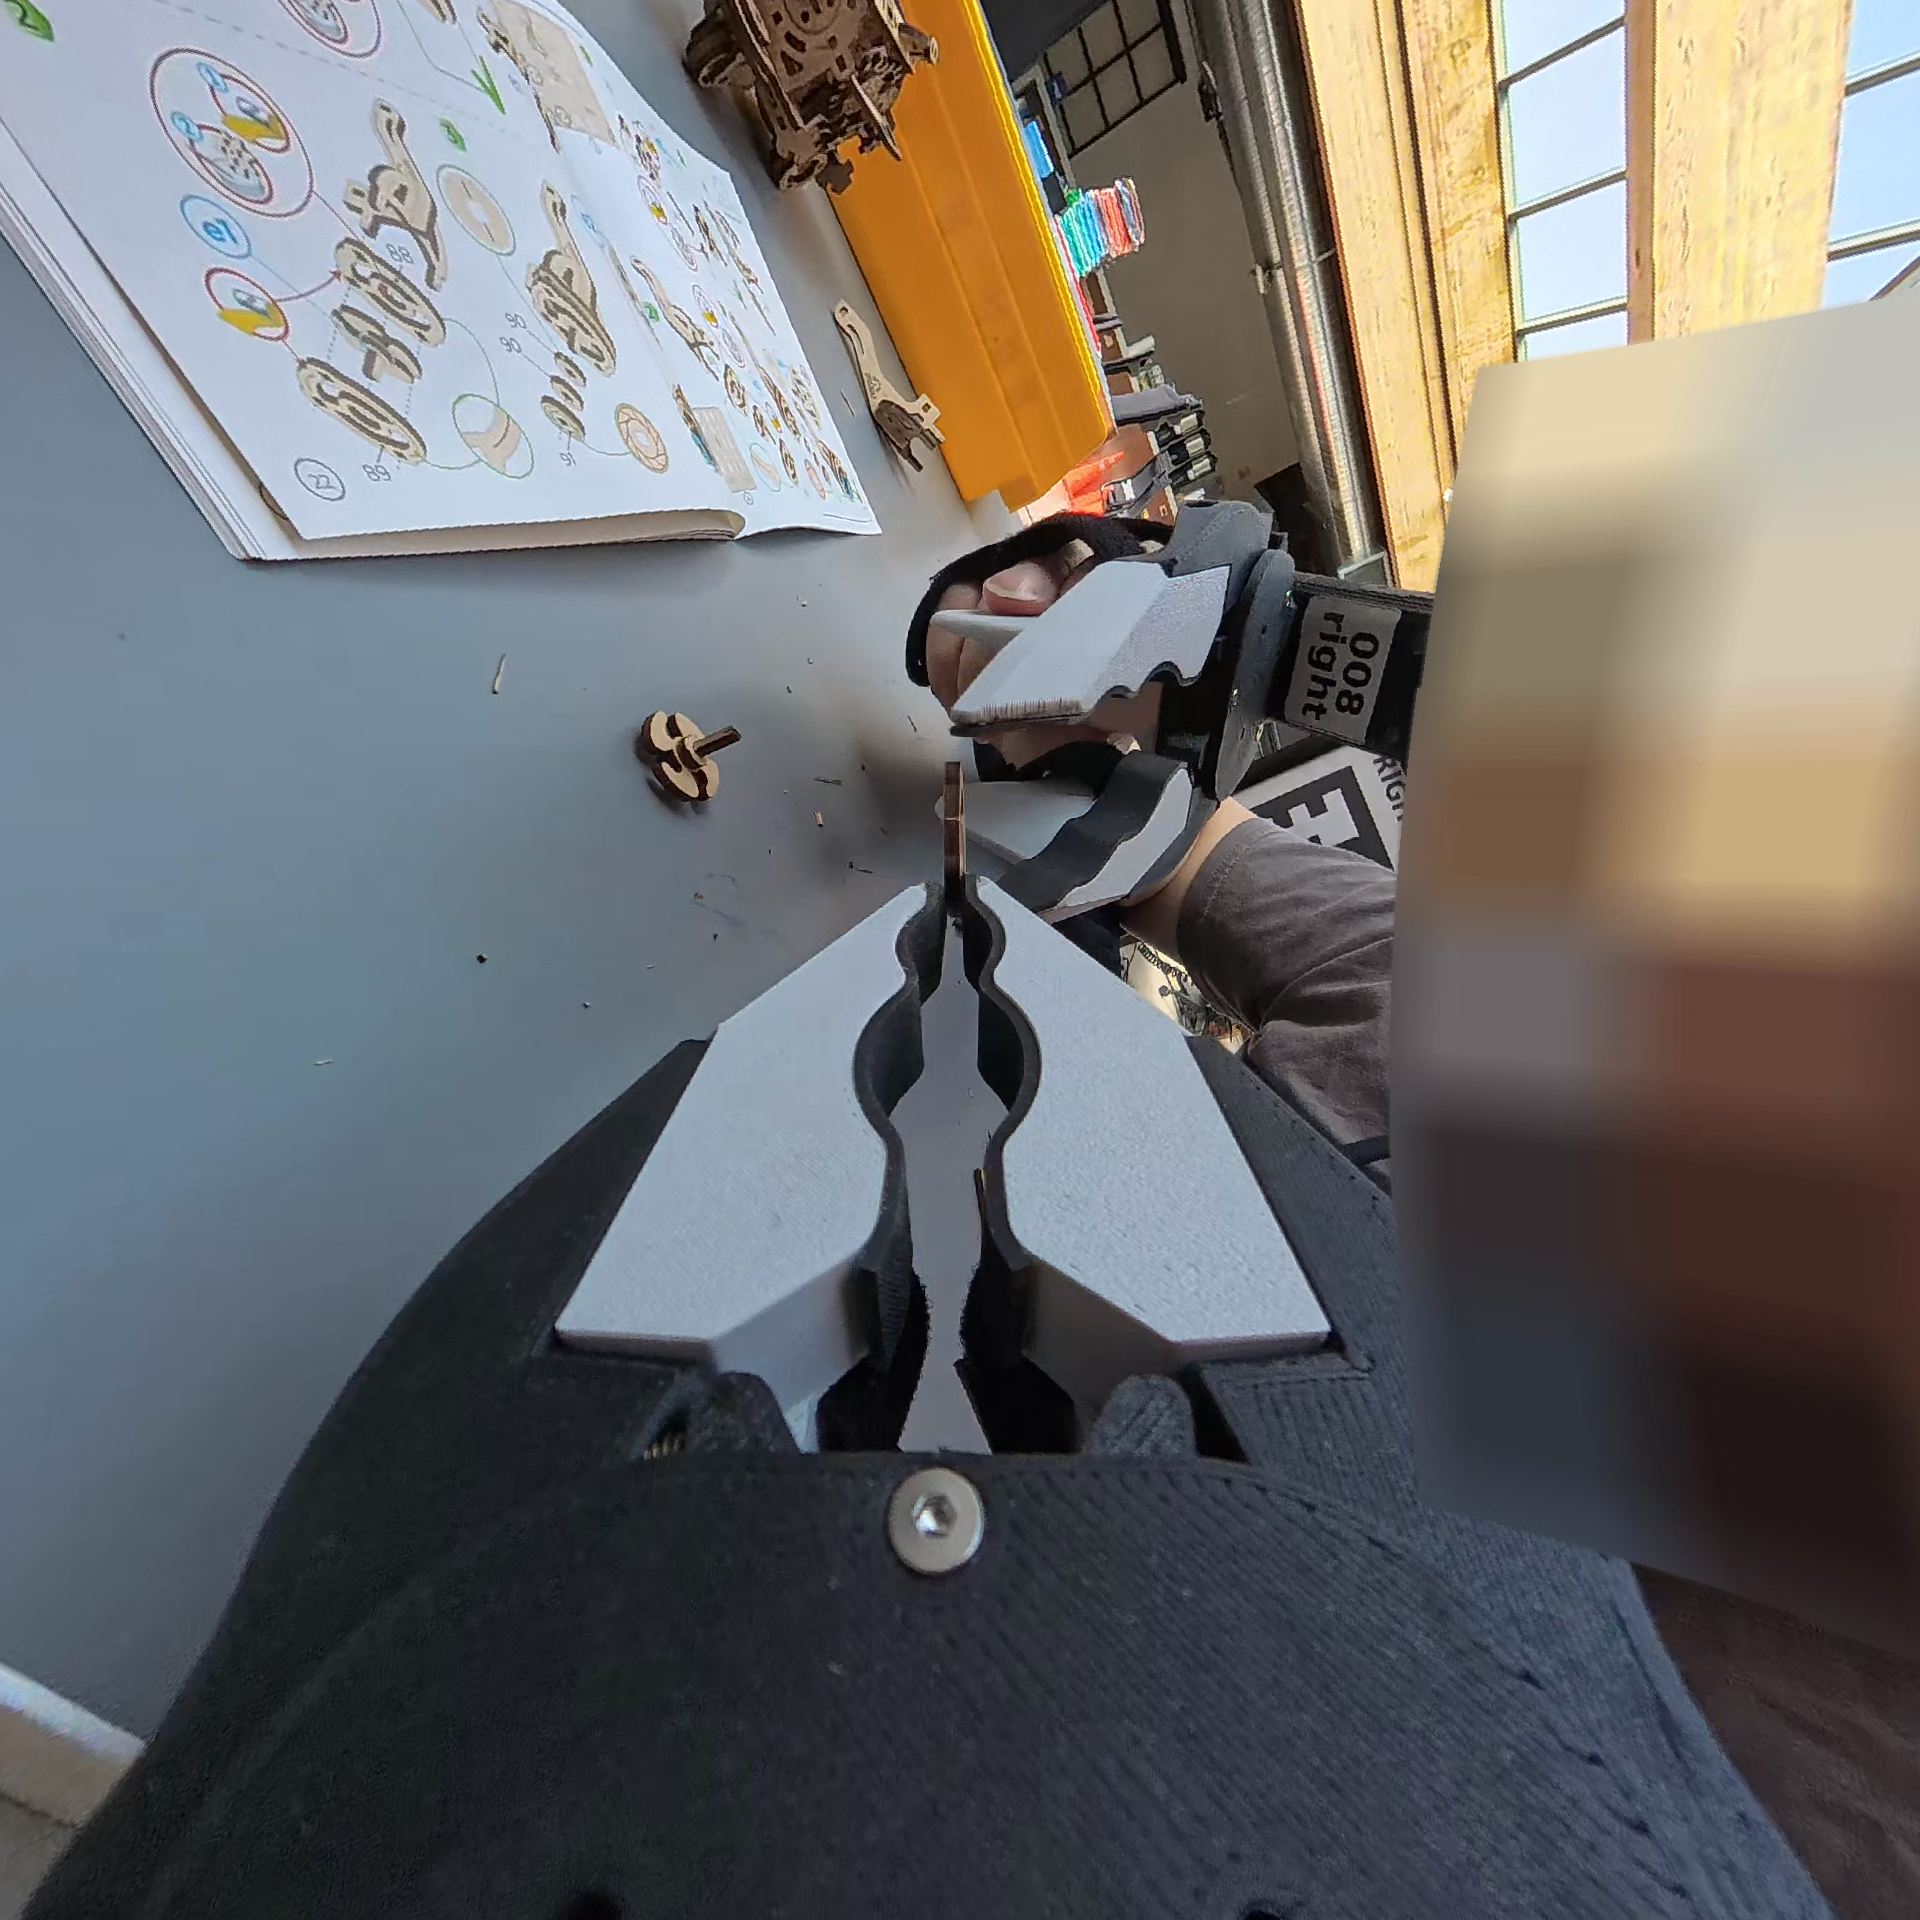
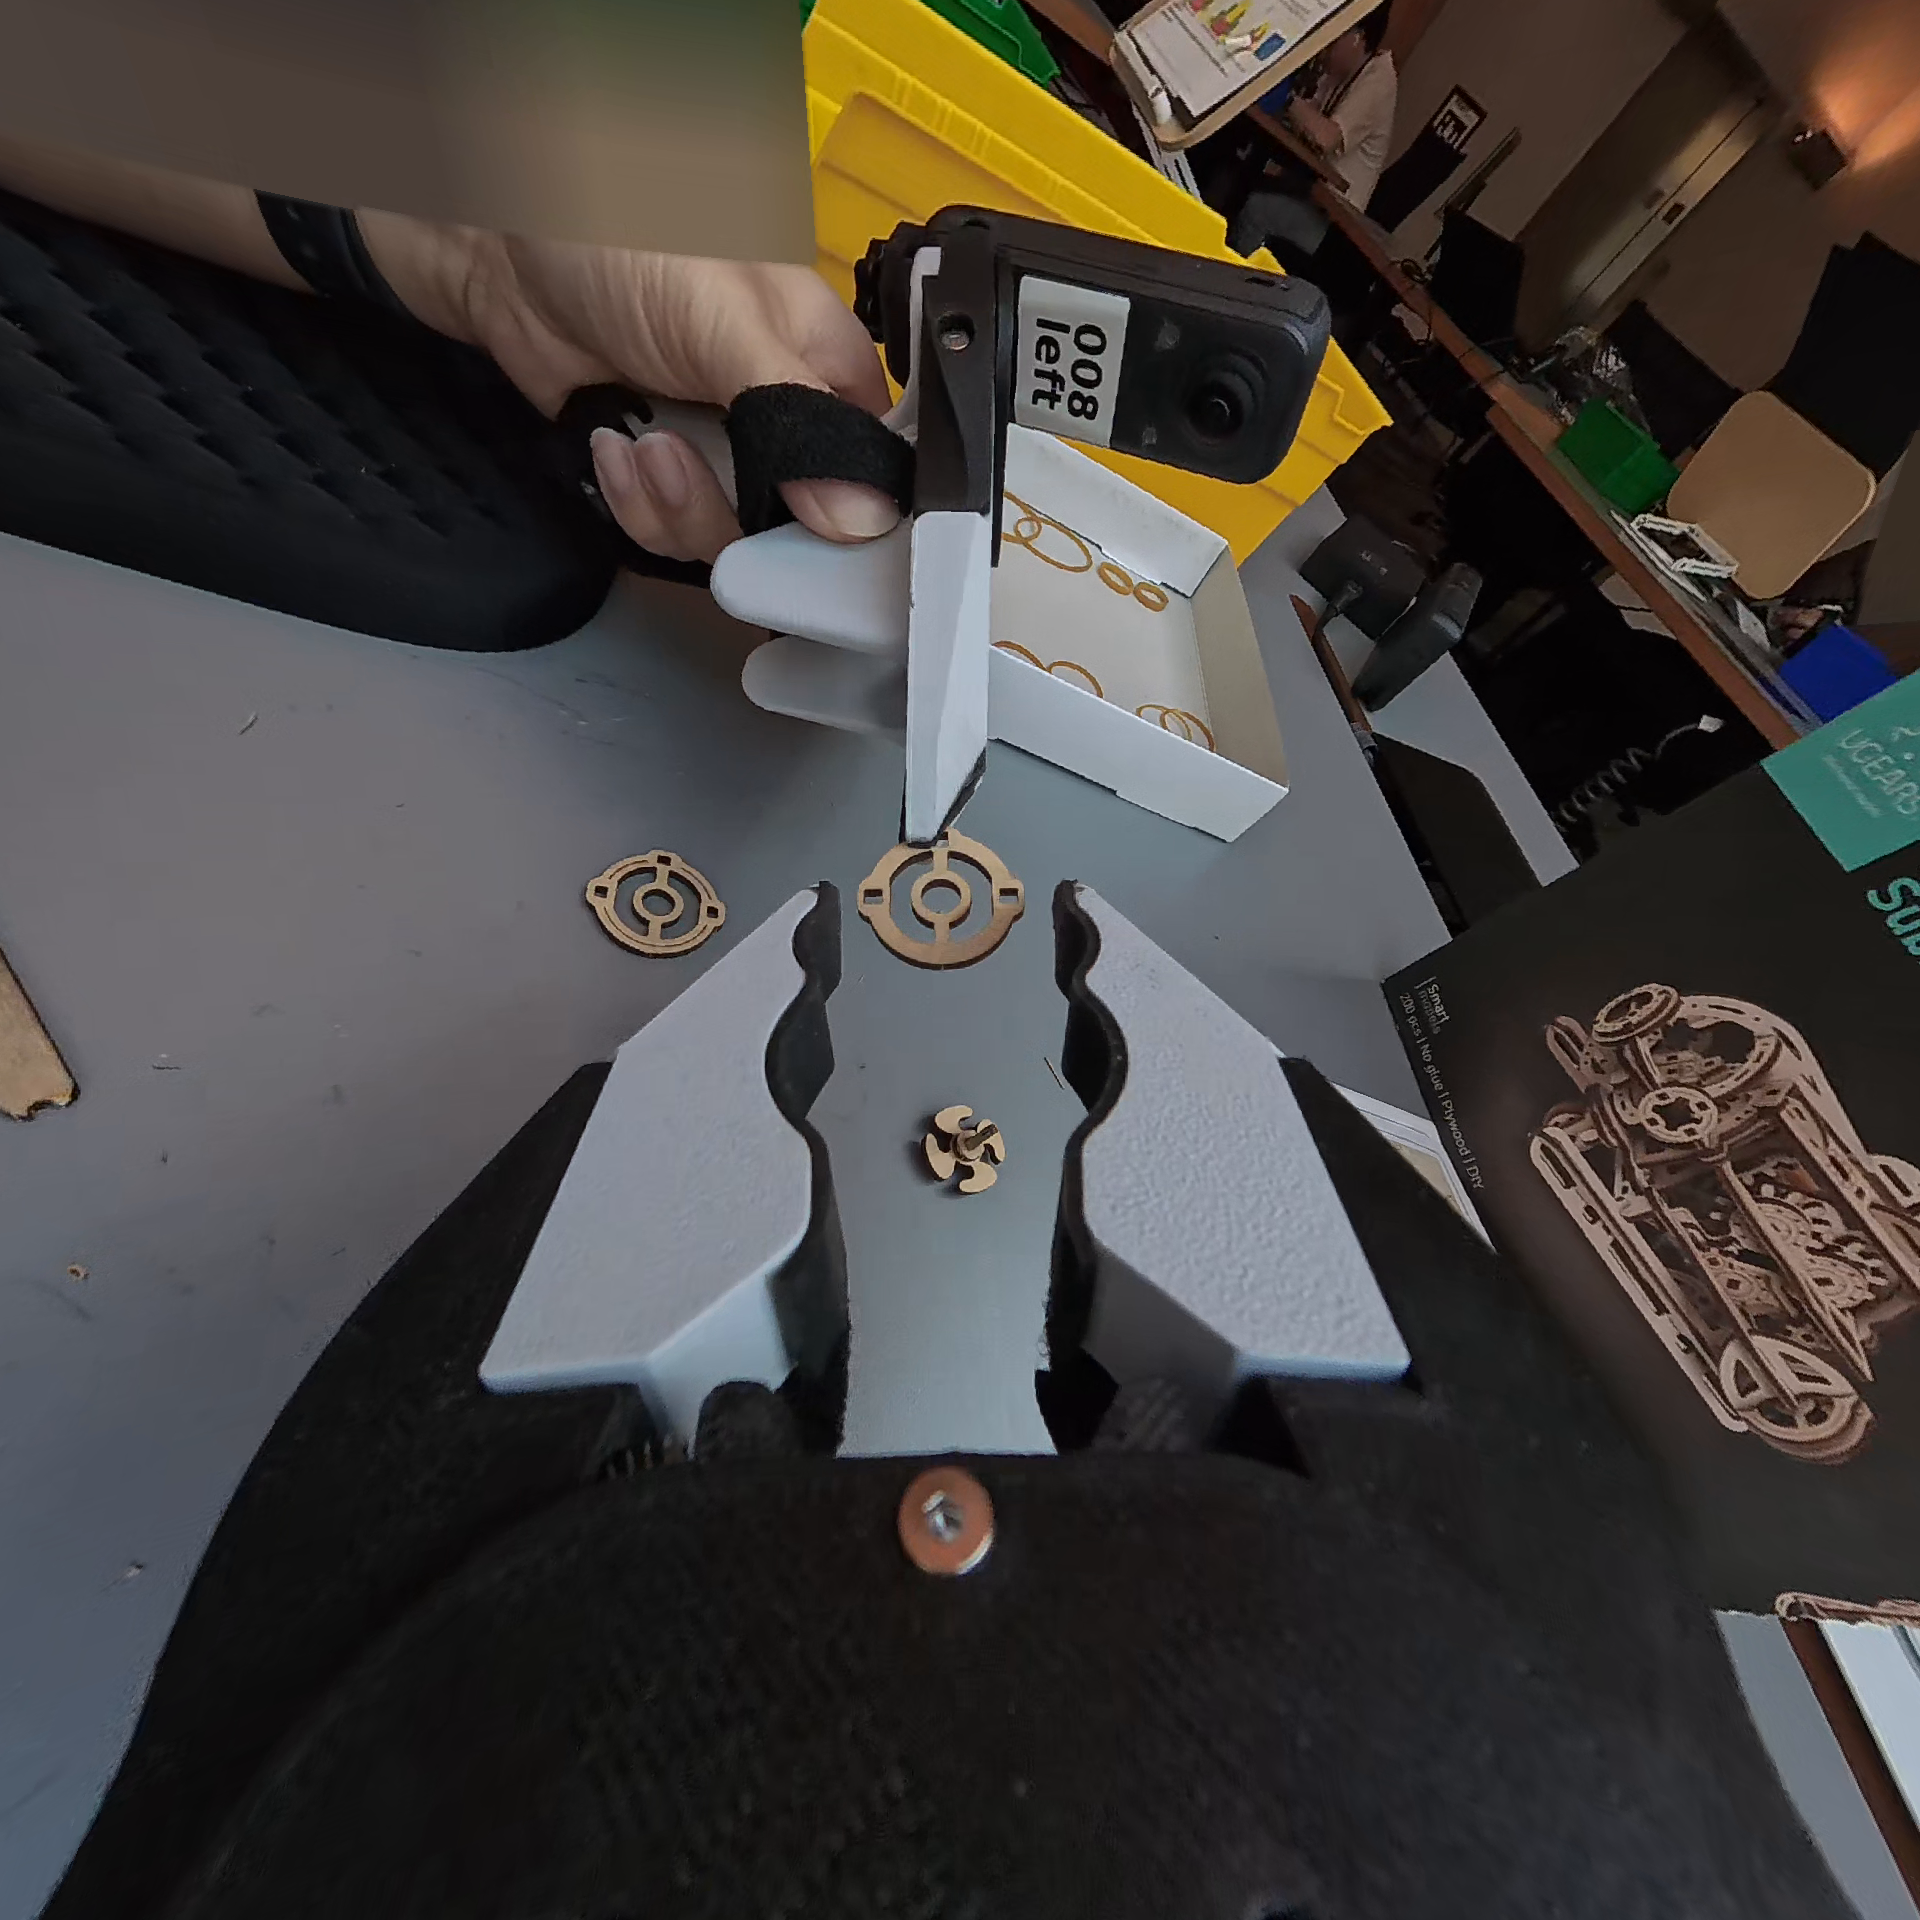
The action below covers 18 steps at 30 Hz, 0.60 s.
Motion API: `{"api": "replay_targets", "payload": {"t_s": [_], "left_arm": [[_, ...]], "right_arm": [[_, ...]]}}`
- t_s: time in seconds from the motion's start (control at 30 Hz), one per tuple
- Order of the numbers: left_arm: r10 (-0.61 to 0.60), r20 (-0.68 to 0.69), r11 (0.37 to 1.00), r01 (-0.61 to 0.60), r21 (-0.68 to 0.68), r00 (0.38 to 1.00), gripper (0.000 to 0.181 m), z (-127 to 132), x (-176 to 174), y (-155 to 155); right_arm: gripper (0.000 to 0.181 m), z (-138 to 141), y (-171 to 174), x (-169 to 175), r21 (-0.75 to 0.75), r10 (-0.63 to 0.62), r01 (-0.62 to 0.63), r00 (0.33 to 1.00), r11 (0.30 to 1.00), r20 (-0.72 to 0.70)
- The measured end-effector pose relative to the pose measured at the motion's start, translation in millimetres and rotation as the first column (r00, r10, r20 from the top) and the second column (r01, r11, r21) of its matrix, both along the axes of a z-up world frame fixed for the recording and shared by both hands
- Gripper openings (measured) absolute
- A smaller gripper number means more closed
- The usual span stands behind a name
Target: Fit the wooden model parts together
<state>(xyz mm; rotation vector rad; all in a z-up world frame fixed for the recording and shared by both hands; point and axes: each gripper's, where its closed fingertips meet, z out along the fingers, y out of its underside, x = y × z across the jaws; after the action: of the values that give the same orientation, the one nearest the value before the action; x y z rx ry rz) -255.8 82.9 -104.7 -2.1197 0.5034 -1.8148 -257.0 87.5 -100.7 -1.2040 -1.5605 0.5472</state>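
My left gripper (image 1: pixel 951 902) is shut on the rim of a flat round wooden ring disc (image 1: pixel 953 826), seen edge-on here. In the right wrist view the same disc (image 2: pixel 940 902) hangs face-on from the left gripper's tips (image 2: pixel 940 826), just above the grey table. My right gripper (image 2: pixel 945 914) is open and empty, its fingertips on either side of the disc without touching it; it also shows in the left wrist view (image 1: pixel 977 743). A small wooden fan-shaped hub with a short axle (image 2: pixel 964 1148) lies on the table between the right fingers. A second ring disc (image 2: pixel 655 902) lies to the left.
An open instruction booklet (image 1: pixel 416 312), a built wooden model (image 1: pixel 810 83), a loose flat wooden part (image 1: pixel 883 384) and a yellow bin (image 1: pixel 966 260) lie on the far table. A white tray of rubber bands (image 2: pixel 1226 790) and the dark kit box (image 2: pixel 1662 1195) sit to the right. My left and right fingertips are right by each other.
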Motion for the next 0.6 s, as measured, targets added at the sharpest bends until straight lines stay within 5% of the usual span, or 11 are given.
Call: {"api": "replay_targets", "payload": {"t_s": [0.6], "left_arm": [[0.050,-0.005,0.998,-0.050,0.024,0.999,0.007,1.7,-6.0,9.6]], "right_arm": [[0.031,-4.6,1.2,2.7,0.036,-0.022,0.020,0.999,0.999,0.049]]}}
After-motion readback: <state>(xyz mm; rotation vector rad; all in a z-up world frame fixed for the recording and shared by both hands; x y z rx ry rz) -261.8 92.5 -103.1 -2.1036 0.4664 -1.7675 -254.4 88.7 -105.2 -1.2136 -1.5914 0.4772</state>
